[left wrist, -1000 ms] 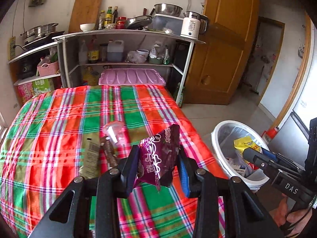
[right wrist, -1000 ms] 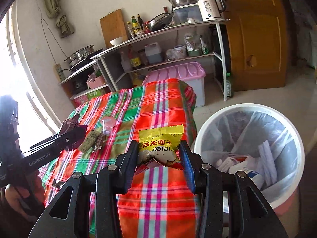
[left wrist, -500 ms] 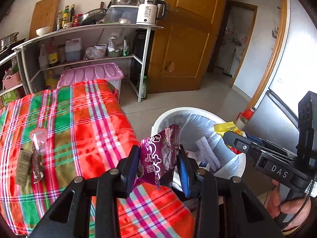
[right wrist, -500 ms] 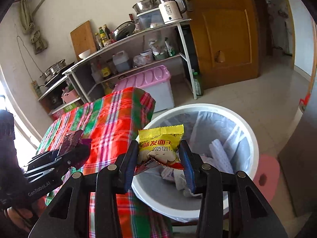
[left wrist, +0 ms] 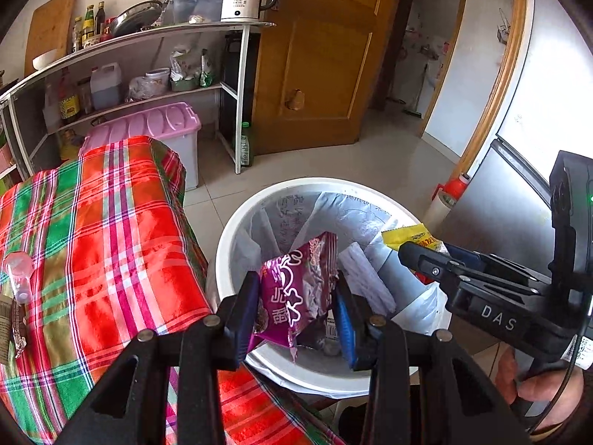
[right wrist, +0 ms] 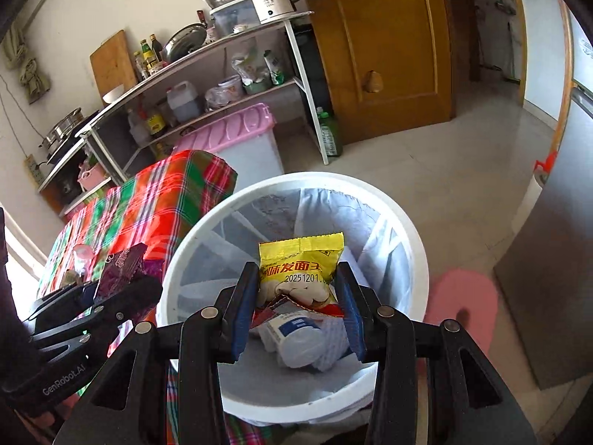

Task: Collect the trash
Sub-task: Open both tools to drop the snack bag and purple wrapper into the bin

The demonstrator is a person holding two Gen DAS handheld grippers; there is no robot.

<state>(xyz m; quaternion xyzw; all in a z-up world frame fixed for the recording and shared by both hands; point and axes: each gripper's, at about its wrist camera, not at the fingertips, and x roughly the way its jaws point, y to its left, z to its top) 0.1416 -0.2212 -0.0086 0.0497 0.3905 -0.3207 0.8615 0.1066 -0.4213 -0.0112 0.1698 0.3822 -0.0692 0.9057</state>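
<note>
- Both grippers had swung rightward off the plaid table [left wrist: 111, 244] since a second earlier and by now hung over the white bin [right wrist: 296, 181], which had been far right in the earlier left view.
- At the left, a clear plastic cup [left wrist: 18, 274] and brown wrappers [left wrist: 16, 324] lay on the tablecloth, trash not yet collected.
- Left gripper [left wrist: 296, 306] was clamped on the purple snack wrapper [left wrist: 296, 289], a crinkled foil packet with white lettering, held upright over the near rim of the bin.
- Right gripper [right wrist: 298, 304] pinched the yellow noodle packet [right wrist: 300, 270], torn open at its lower edge, above the lined interior where a white bottle [right wrist: 296, 341] lay.
- Judged from this, the step in hand was the drop: each claw needed only to part so its packet fell inside, the left perhaps easing farther in first, since its wrapper sat close to the rim.
- Afterwards, a return leftward to the table seemed called for.
</note>
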